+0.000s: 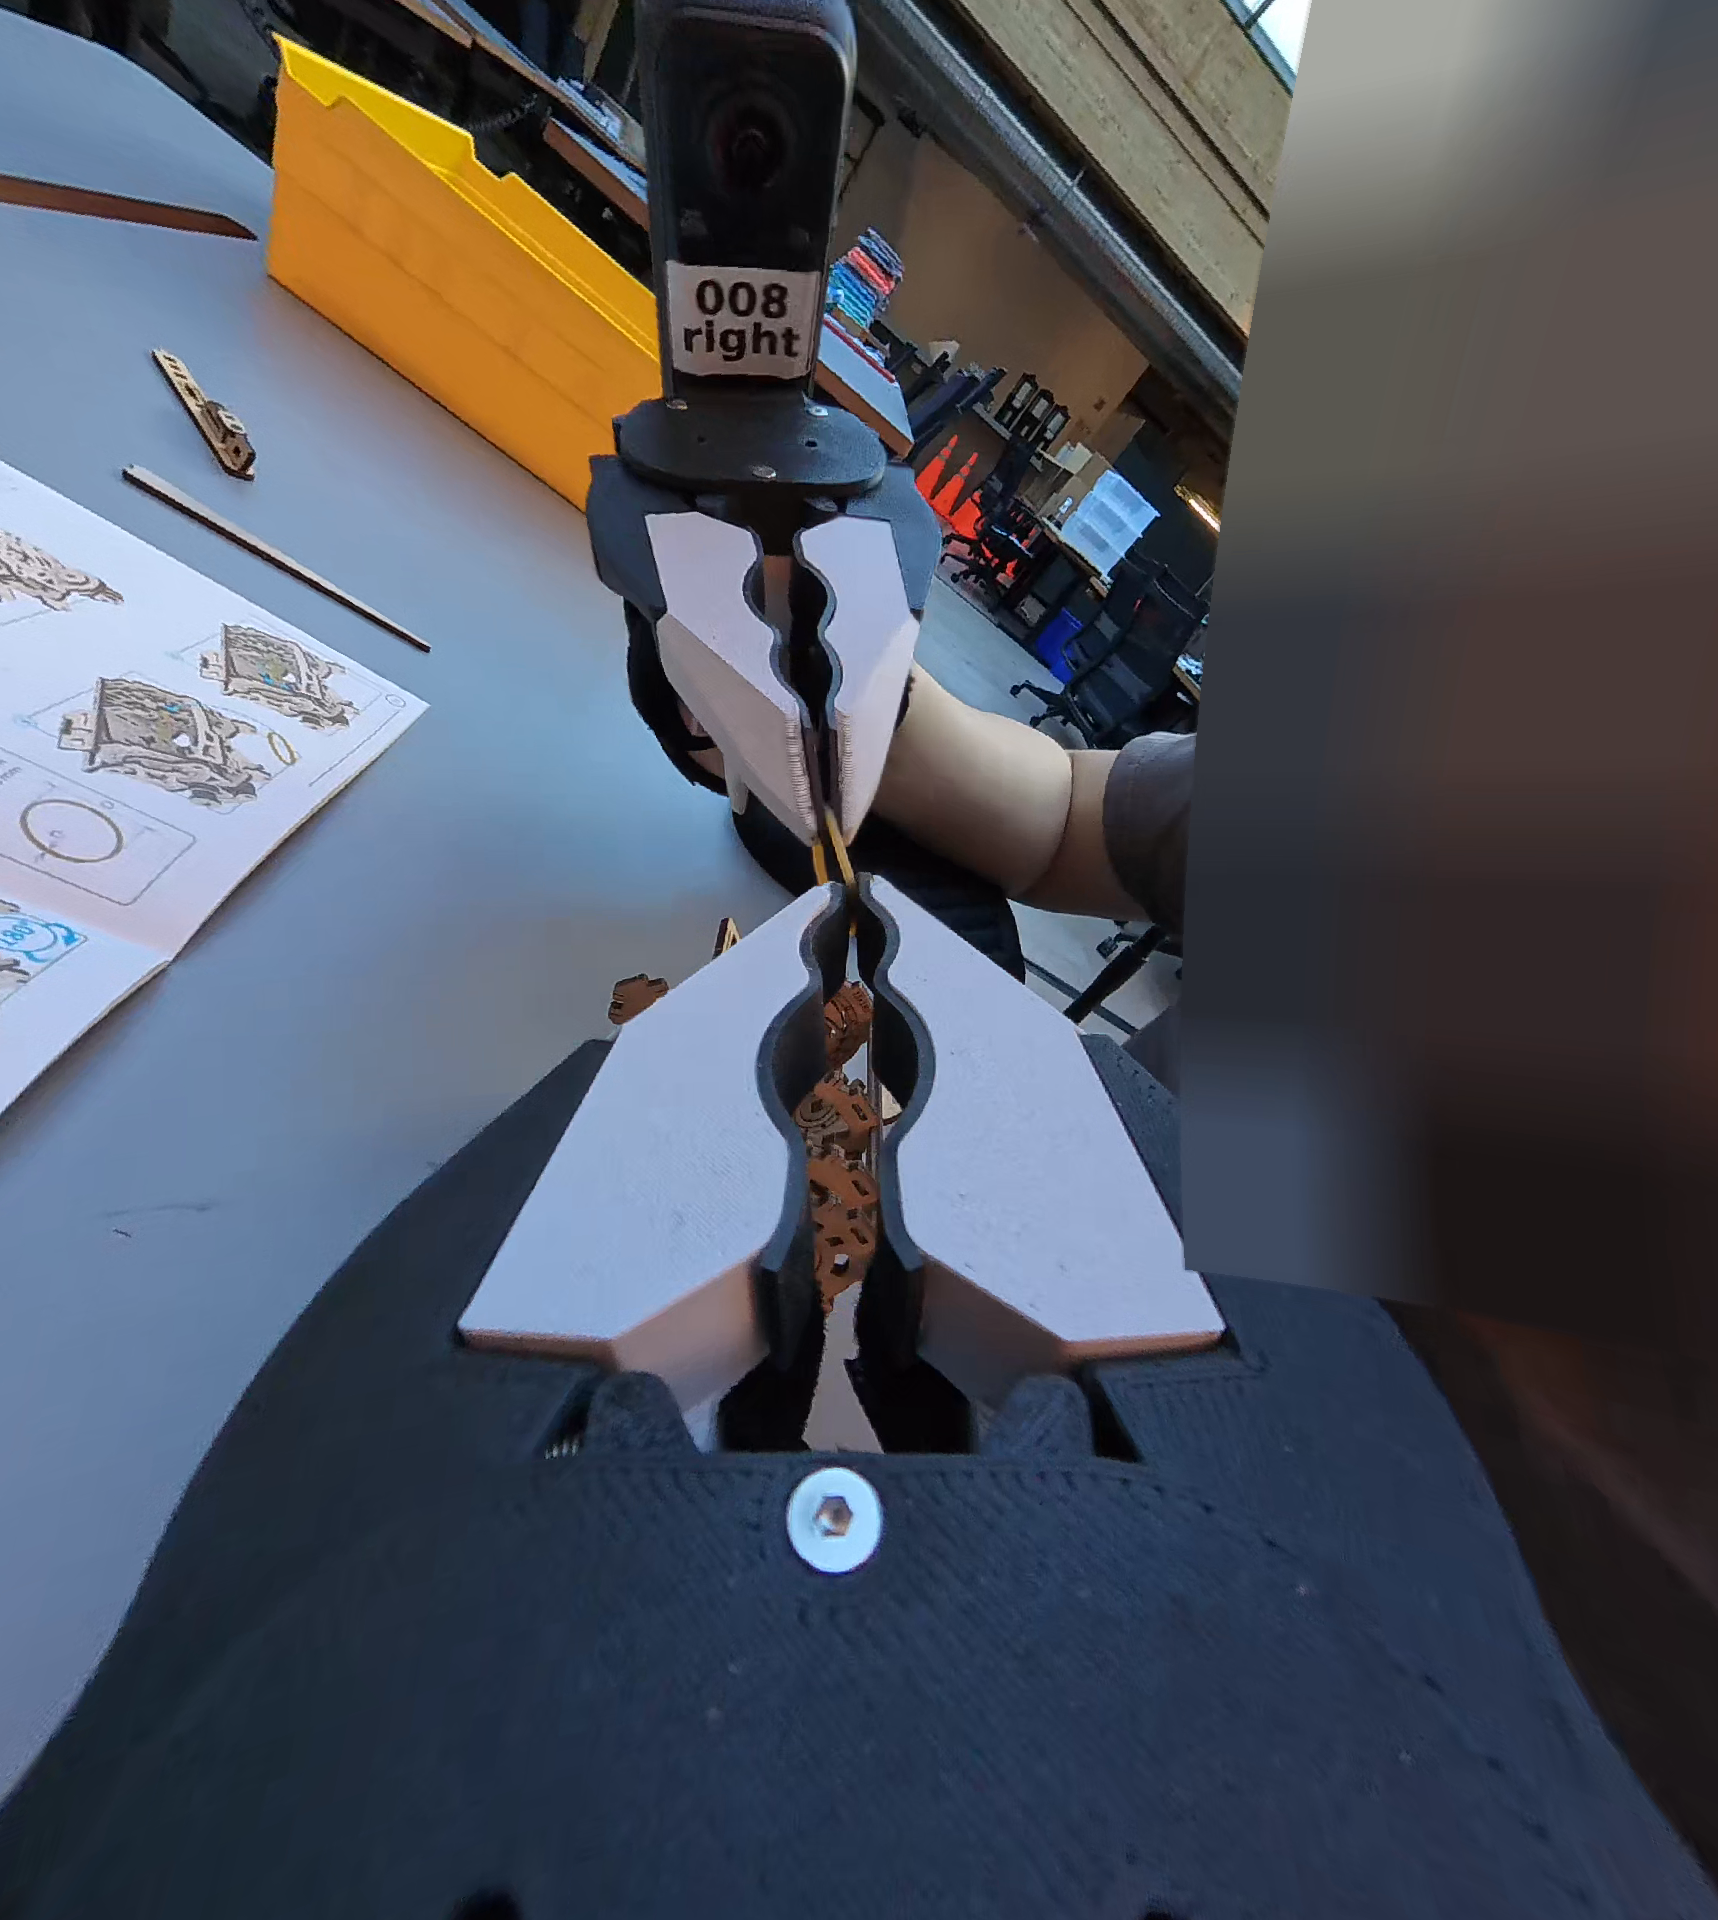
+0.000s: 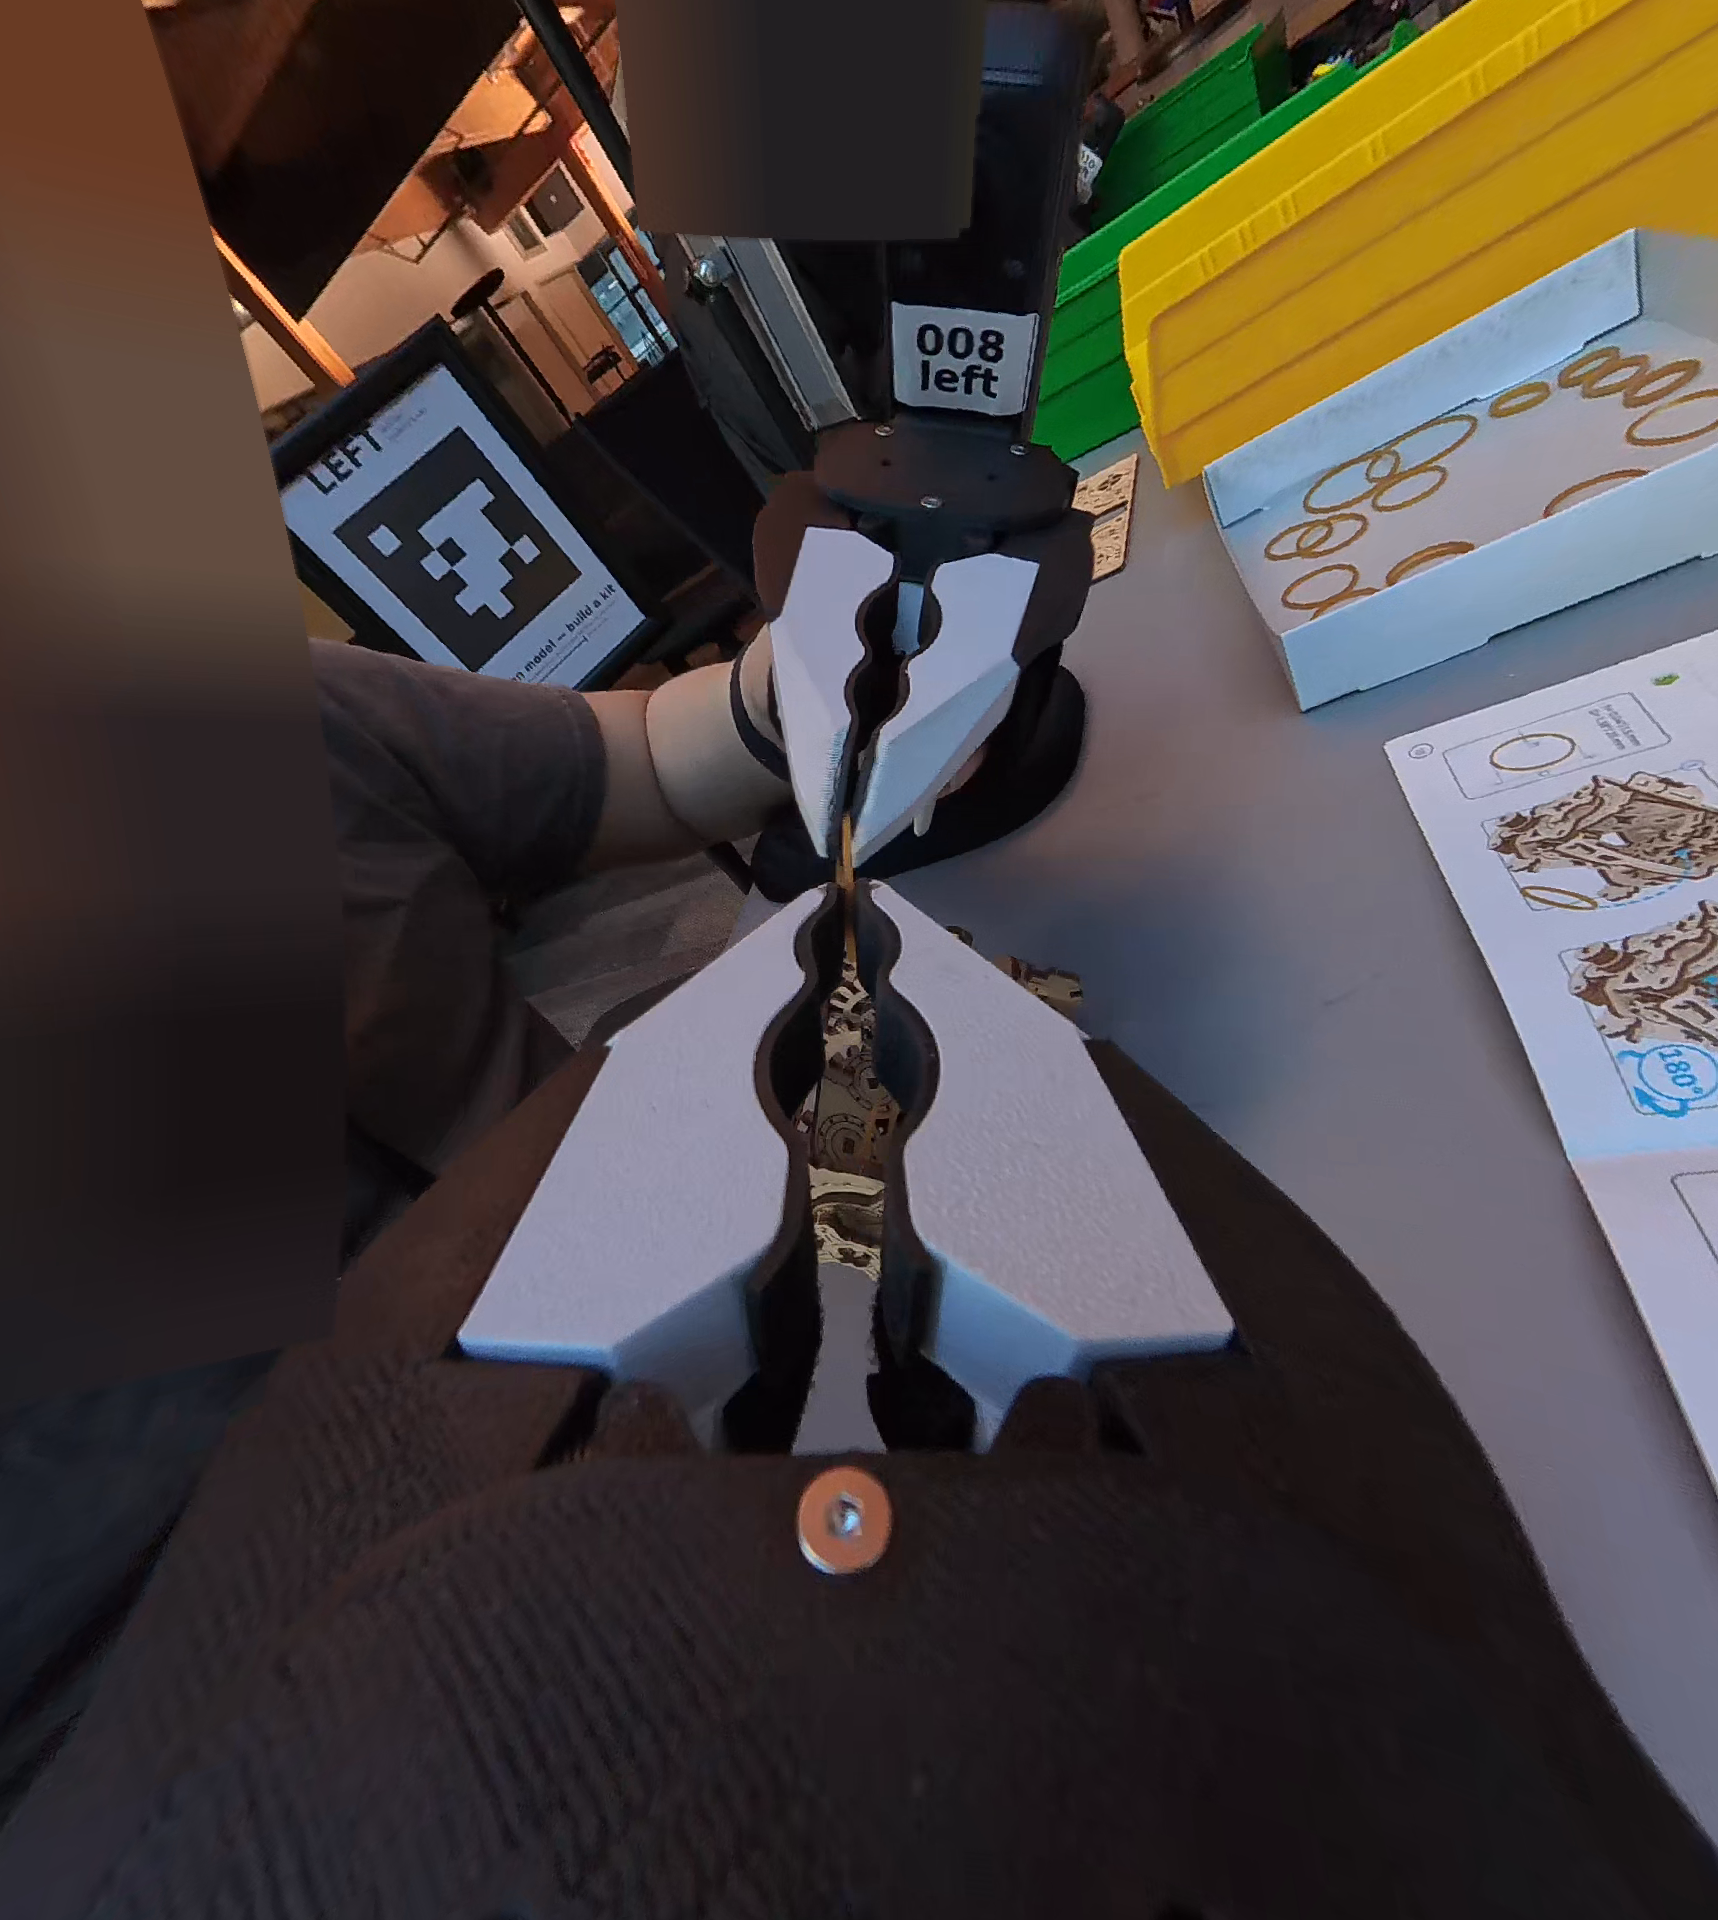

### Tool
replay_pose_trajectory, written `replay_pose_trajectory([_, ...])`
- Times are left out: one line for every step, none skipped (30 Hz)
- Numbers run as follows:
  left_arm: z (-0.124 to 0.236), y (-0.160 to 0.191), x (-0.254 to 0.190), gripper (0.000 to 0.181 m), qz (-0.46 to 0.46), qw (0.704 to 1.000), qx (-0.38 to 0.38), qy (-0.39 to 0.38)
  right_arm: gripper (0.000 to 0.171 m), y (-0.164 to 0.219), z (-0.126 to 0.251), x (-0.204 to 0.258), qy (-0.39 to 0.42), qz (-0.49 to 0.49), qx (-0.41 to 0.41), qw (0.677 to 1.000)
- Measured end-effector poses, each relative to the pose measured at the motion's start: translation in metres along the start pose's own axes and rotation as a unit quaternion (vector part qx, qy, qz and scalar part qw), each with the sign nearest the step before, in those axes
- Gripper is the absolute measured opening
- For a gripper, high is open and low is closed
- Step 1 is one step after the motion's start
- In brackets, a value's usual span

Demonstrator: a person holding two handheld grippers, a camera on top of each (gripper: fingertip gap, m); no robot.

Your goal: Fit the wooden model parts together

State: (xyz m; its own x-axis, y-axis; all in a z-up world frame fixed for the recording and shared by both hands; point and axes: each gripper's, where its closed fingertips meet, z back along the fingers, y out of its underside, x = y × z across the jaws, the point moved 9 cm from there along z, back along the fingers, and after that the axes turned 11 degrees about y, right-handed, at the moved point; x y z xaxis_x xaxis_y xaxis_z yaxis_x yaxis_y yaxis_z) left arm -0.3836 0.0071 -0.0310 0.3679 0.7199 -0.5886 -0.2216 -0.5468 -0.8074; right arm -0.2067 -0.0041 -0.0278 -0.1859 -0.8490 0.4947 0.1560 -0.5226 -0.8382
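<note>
My two grippers meet tip to tip above the grey table. In the left wrist view my left gripper [image 1: 847,896] is shut on one end of a thin yellow-brown rubber band [image 1: 831,854]. The right gripper [image 1: 827,816] faces it and is shut on the other end. The right wrist view shows the same: the right gripper [image 2: 847,896], the rubber band [image 2: 847,862] and the left gripper [image 2: 842,821]. The wooden model [image 1: 839,1143] lies below the grippers and shows only through the gap between the fingers, as it also does in the right wrist view [image 2: 850,1132].
An instruction sheet [image 1: 107,727], a thin wooden strip [image 1: 273,556] and a small wooden part [image 1: 206,416] lie left, before a yellow bin [image 1: 439,239]. In the right wrist view a white tray [image 2: 1457,634] holds several rubber bands, beside yellow [image 2: 1457,208] and green [image 2: 1177,135] bins. The tips of both grippers are at nearly the same place.
</note>
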Motion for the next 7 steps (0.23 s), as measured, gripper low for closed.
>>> replay_pose_trajectory([0.0005,0.0000,-0.0005,0.000,0.001,1.000,0.000,-0.002,0.000,-0.0001,-0.0004,0.0014,-0.003,0.005,0.002,1.000])
replay_pose_trajectory([0.0014,0.0002,-0.0012,0.000,0.000,1.000,-0.001,-0.002,0.000,0.0003,-0.0010,0.0022,-0.005,0.009,0.005,1.000])
replay_pose_trajectory([0.0026,0.0008,-0.0015,0.000,0.002,1.000,-0.004,-0.003,0.000,0.0012,-0.0016,0.0024,-0.007,0.012,0.008,1.000])
replay_pose_trajectory([0.0036,0.0022,-0.0015,0.000,0.006,1.000,-0.005,-0.005,0.000,0.0018,-0.0022,0.0025,-0.007,0.014,0.009,1.000])
replay_pose_trajectory([0.0043,0.0047,-0.0012,0.000,0.011,1.000,-0.005,-0.005,0.000,0.0021,-0.0027,0.0024,-0.006,0.017,0.007,1.000])
replay_pose_trajectory([0.0049,0.0074,-0.0003,0.000,0.019,1.000,-0.003,-0.005,0.000,0.0025,-0.0029,0.0023,-0.006,0.022,0.006,1.000])
replay_pose_trajectory([0.0056,0.0097,0.0007,0.000,0.029,1.000,-0.006,-0.003,0.000,0.0030,-0.0032,0.0019,-0.001,0.031,0.006,0.999])
